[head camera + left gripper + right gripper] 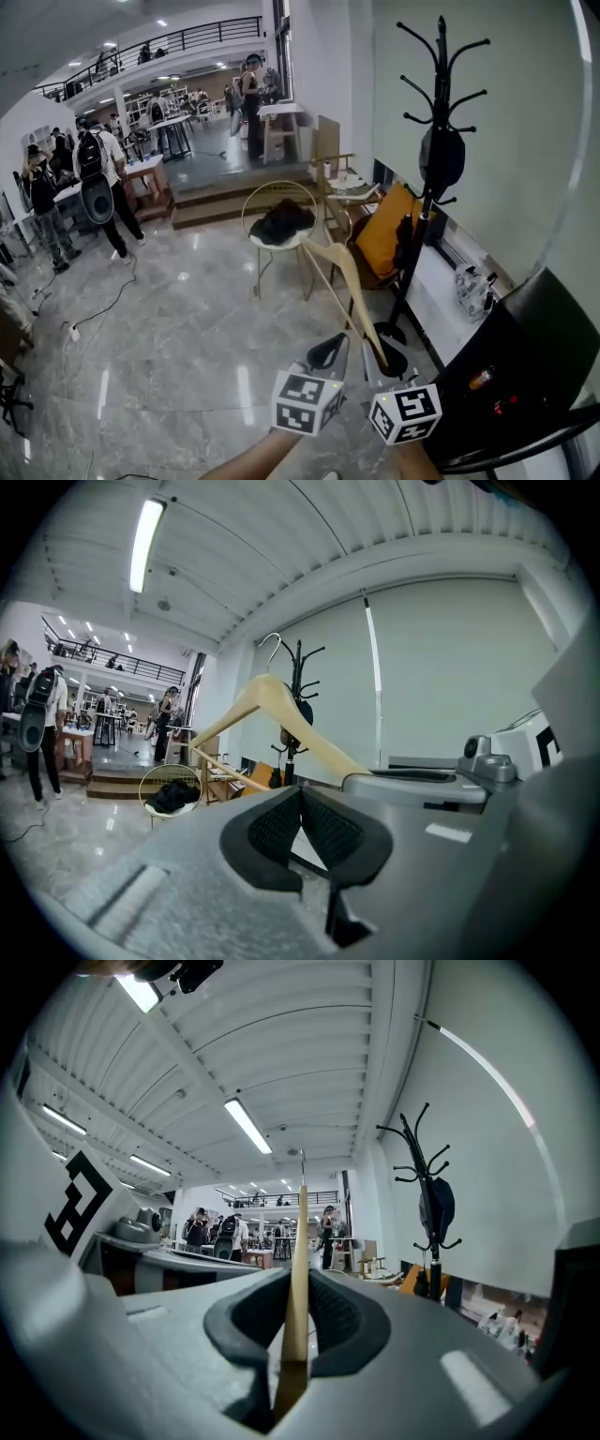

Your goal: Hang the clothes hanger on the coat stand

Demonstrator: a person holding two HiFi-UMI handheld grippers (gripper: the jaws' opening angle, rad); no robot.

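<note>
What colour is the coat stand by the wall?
The coat stand is black; the head view shows it best.

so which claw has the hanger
The right claw: the wooden hanger is clamped in it, while the left claw is shut on nothing.

It was a large open lab hall: a railed mezzanine [187, 42] ran above worktables [148, 169] where people [94, 159] stood on a polished stone floor [187, 356].
</note>
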